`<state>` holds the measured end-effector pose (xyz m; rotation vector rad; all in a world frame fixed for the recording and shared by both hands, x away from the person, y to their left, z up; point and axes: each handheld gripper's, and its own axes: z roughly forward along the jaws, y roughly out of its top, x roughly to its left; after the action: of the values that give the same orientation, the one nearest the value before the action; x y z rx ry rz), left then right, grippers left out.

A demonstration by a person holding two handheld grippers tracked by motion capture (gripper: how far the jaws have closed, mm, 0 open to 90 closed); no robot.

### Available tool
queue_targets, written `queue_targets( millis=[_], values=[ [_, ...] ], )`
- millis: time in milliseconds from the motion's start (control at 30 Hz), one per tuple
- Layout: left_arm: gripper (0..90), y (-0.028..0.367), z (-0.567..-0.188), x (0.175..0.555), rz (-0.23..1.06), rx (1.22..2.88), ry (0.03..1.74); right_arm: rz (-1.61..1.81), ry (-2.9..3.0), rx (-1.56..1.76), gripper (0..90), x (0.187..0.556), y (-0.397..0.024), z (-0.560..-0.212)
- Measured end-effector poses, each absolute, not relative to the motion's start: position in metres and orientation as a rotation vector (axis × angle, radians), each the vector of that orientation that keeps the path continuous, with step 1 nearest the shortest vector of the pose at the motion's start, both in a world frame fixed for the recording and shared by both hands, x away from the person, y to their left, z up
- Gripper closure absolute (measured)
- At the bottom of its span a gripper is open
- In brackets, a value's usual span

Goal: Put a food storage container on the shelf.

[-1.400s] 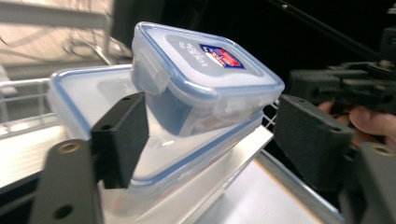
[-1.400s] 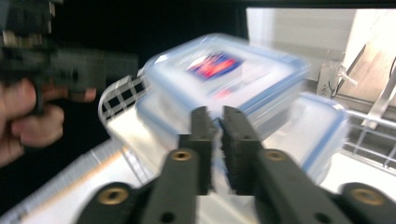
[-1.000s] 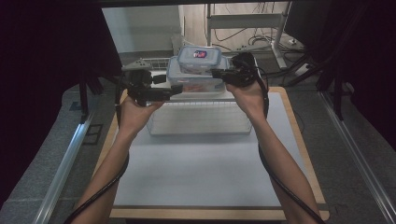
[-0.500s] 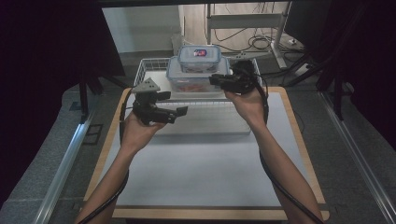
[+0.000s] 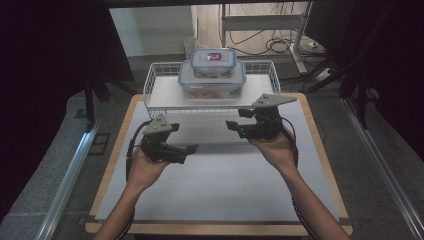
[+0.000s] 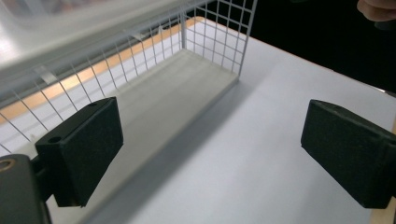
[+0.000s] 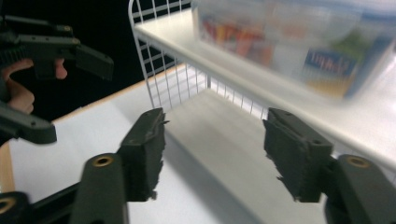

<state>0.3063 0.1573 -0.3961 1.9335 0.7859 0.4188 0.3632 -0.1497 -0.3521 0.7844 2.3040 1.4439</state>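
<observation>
- Bench (image 5: 215, 190): white sheet fills the frame's lower centre.
- Wire rack (image 5: 160, 82), upper centre, carries two stacked lidded containers (image 5: 212, 80), seemingly just shelved.
- Left tongs (image 5: 192, 148) and right tongs (image 5: 231, 125), both empty, jaws just opening, hover below it.

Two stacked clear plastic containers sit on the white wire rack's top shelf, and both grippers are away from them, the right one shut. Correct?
Not quite: the right gripper is open, its jaws apart with nothing between them, as the right gripper view shows. The two stacked clear plastic containers do sit on the white wire rack, and the left gripper is also away from them.
</observation>
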Motion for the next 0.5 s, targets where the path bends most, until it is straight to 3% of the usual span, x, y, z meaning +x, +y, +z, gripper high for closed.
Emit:
queue_targets(
  millis=[133,500],
  values=[
    [4.4,0.157,-0.408,0.296,0.43,1.946,0.788,1.43,2.312,0.786,26.3,0.35,-0.158,-0.365],
    [4.0,0.158,-0.438,0.274,0.432,1.957,0.815,1.356,2.336,0.782,15.4,0.323,-0.176,-0.396]
  ],
)
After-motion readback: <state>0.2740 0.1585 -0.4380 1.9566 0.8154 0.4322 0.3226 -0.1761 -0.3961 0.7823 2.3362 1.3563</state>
